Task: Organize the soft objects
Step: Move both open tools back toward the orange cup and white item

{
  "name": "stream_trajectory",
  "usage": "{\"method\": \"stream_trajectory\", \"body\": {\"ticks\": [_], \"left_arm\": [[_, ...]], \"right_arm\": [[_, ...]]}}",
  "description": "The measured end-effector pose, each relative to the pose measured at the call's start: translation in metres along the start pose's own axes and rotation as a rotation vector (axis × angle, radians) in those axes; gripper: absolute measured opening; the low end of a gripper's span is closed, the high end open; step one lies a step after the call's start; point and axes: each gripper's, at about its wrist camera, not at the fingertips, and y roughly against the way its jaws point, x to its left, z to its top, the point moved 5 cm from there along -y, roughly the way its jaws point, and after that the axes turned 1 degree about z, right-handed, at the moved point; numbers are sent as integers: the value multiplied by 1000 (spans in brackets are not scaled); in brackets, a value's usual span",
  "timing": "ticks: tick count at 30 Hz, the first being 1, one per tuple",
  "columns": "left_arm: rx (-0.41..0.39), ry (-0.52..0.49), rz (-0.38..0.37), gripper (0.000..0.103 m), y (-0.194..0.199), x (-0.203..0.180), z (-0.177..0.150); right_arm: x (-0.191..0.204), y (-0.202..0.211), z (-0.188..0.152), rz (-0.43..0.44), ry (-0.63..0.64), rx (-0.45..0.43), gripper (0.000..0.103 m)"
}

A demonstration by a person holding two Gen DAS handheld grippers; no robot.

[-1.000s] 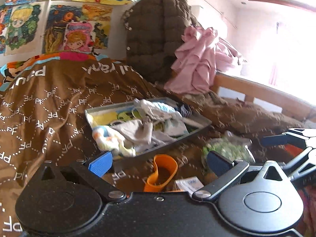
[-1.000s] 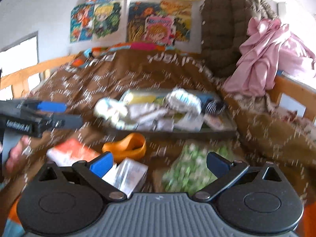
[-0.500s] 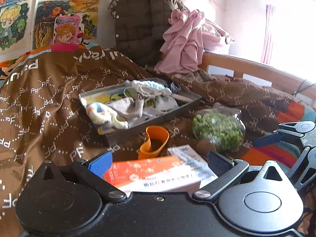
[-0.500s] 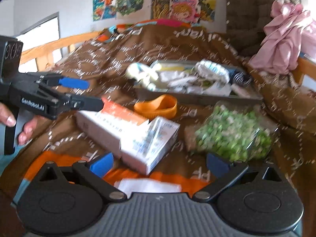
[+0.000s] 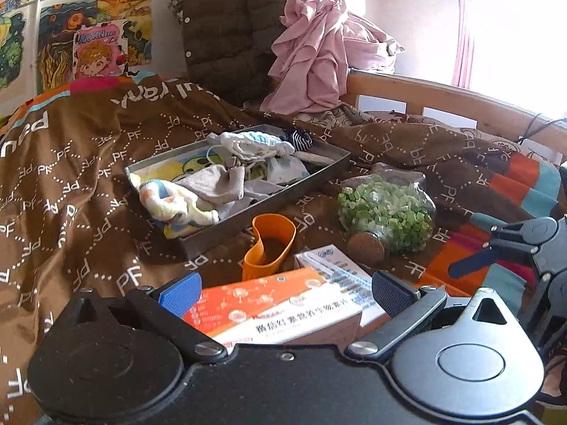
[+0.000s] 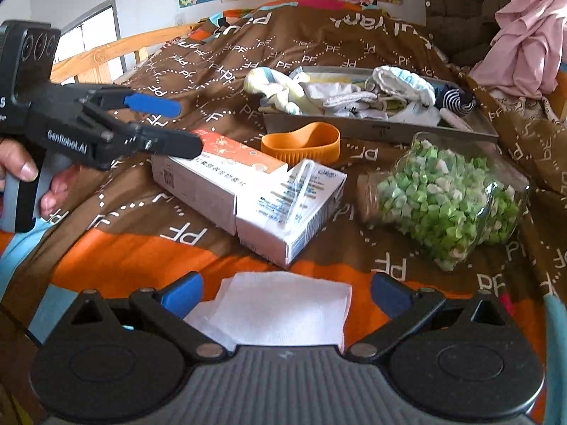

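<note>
Near the bed's foot edge, right tongs (image 6: 283,292) stand wide open around a white cloth (image 6: 280,310), gripping nothing; left tongs (image 5: 283,287) gape over an orange box (image 5: 269,310), empty.

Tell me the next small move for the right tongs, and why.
Probably ease the right tongs forward and down onto the white folded cloth: they are open, the cloth lies on the bedspread between their fingers, loose, outside the grey tray holding the other soft items.

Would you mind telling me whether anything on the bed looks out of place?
Yes: the glass jar of green bits lies tipped on its side, and a patterned cloth spills over the tray rim.
</note>
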Motion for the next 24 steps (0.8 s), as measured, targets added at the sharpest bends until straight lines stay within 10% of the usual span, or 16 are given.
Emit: {"method": "stream_trajectory", "body": {"ticks": [24], "left_arm": [[92,18,-37,101,-61,13,31]], "right_arm": [[6,-23,-12,8,31,28,93]]}}
